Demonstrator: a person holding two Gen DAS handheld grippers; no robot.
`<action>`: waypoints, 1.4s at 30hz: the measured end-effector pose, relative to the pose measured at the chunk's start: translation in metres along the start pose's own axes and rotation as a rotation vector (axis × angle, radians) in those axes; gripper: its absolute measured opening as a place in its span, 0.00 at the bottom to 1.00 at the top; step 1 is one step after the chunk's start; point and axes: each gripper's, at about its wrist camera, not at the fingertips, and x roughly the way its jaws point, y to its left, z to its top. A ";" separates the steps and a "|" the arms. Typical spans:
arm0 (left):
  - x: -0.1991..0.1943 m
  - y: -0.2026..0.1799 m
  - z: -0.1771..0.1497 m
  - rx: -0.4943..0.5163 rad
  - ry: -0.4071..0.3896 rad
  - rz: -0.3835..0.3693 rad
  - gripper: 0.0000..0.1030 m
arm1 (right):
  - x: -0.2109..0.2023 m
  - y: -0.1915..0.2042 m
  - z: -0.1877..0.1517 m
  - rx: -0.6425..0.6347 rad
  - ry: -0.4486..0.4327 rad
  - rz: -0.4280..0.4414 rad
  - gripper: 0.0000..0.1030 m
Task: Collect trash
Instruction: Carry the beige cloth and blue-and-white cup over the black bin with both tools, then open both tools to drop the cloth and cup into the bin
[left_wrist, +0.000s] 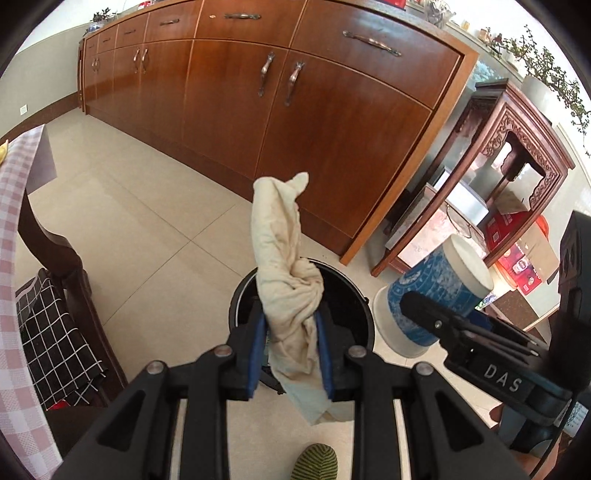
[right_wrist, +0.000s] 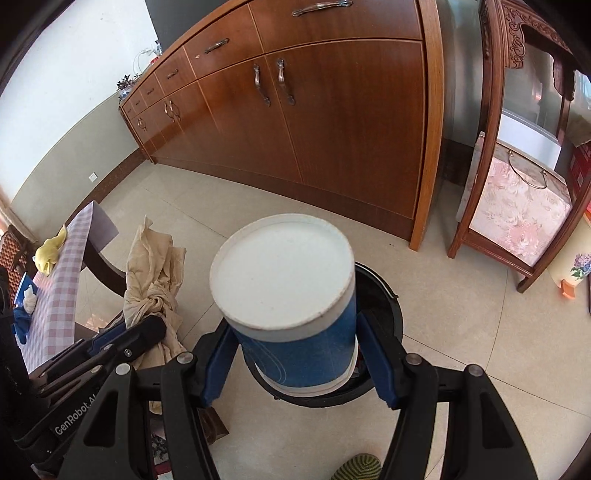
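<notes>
My left gripper (left_wrist: 290, 332) is shut on a crumpled beige cloth (left_wrist: 284, 258), which stands up between the blue pads above a round black trash bin (left_wrist: 354, 295) on the floor. The cloth also shows in the right wrist view (right_wrist: 155, 277). My right gripper (right_wrist: 295, 350) is shut on a blue and white paper cup (right_wrist: 288, 295), held upside down with its white base toward the camera, right above the bin (right_wrist: 384, 299). In the left wrist view the cup (left_wrist: 436, 291) hangs just right of the bin.
A long brown wooden cabinet (left_wrist: 295, 110) stands behind the bin. A carved dark wooden stand (left_wrist: 509, 155) with boxes under it is at the right. A table with a pink checked cloth (left_wrist: 14, 258) and a chair (left_wrist: 62, 295) are at the left. A striped sock foot (left_wrist: 314, 461) is below.
</notes>
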 end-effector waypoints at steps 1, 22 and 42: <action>0.002 -0.001 0.000 0.001 0.005 -0.001 0.26 | 0.002 -0.003 0.001 0.003 0.001 -0.004 0.64; 0.082 -0.009 0.000 0.008 0.134 0.015 0.30 | 0.073 -0.043 0.015 0.082 0.131 -0.057 0.66; 0.040 0.012 0.015 -0.026 0.044 0.089 0.70 | 0.051 -0.035 0.033 0.121 0.093 -0.107 0.77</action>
